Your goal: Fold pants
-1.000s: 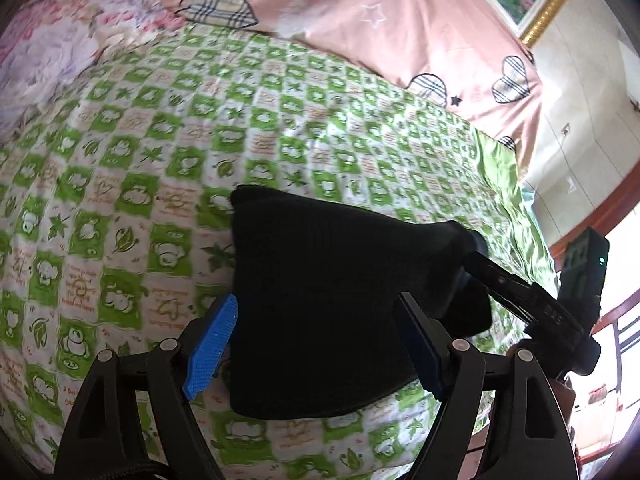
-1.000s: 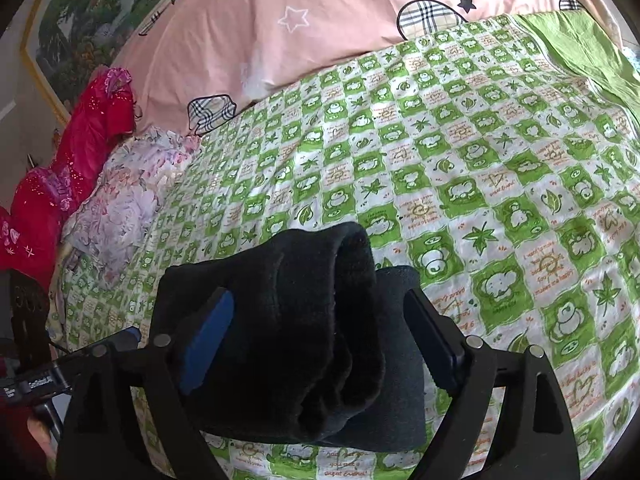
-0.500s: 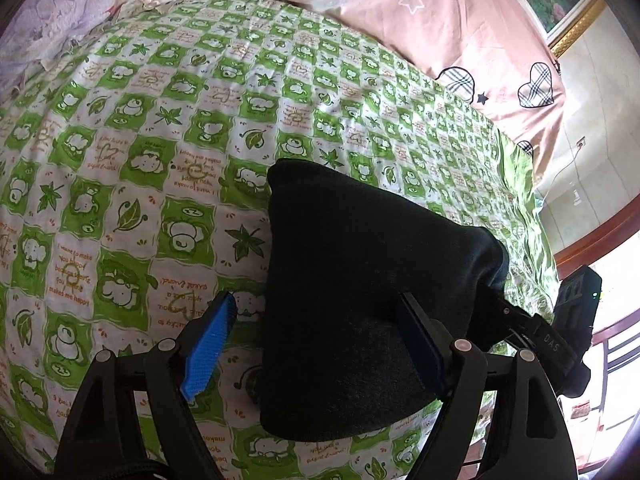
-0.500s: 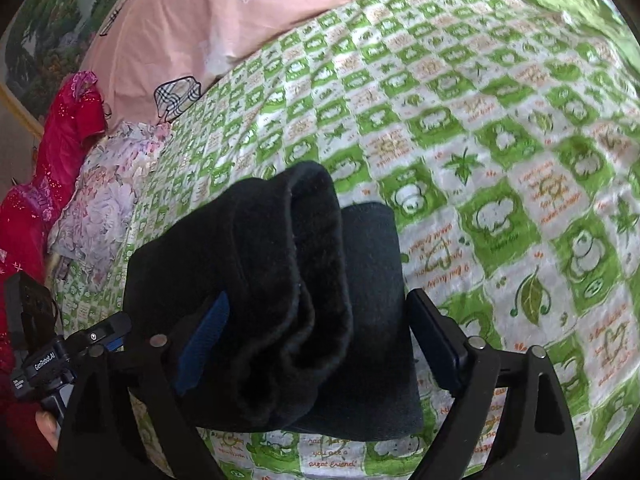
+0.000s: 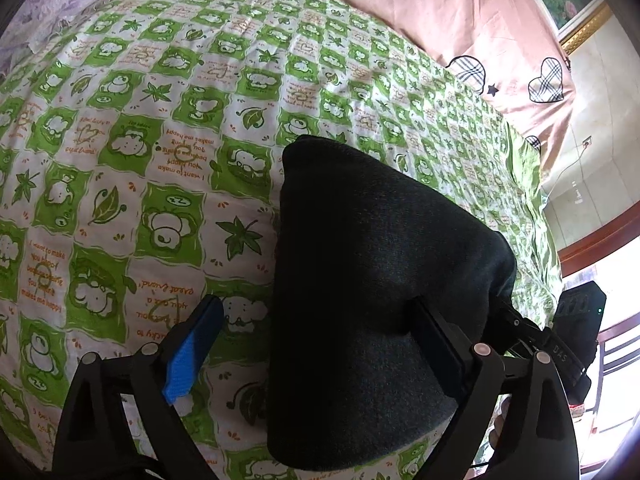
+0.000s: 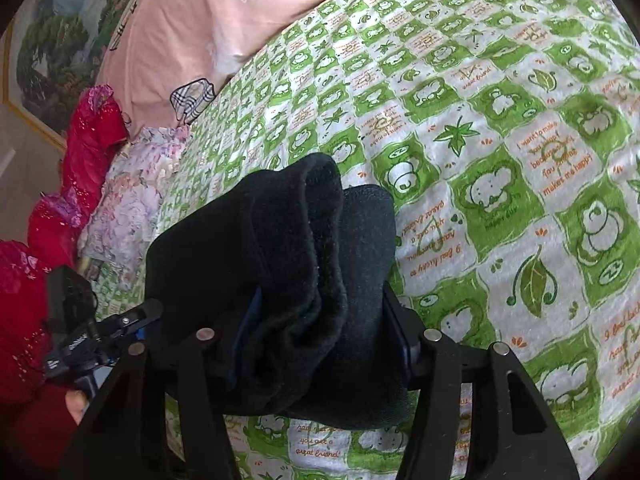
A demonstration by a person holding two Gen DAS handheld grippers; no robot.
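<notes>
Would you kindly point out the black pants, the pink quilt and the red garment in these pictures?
black pants [image 5: 372,280]: left wrist view, on the smooth folded top face.
pink quilt [image 6: 224,28]: right wrist view, on its plain pink cloth near the white star.
red garment [image 6: 94,136]: right wrist view, on its upper shiny fold.

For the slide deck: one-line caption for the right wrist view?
Right gripper closing its jaws around the folded black pants lying on the green-checked bedsheet, pink quilt behind.

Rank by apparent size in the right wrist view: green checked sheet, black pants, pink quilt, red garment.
1. green checked sheet
2. black pants, enlarged by nearness
3. pink quilt and red garment: too close to rank
</notes>
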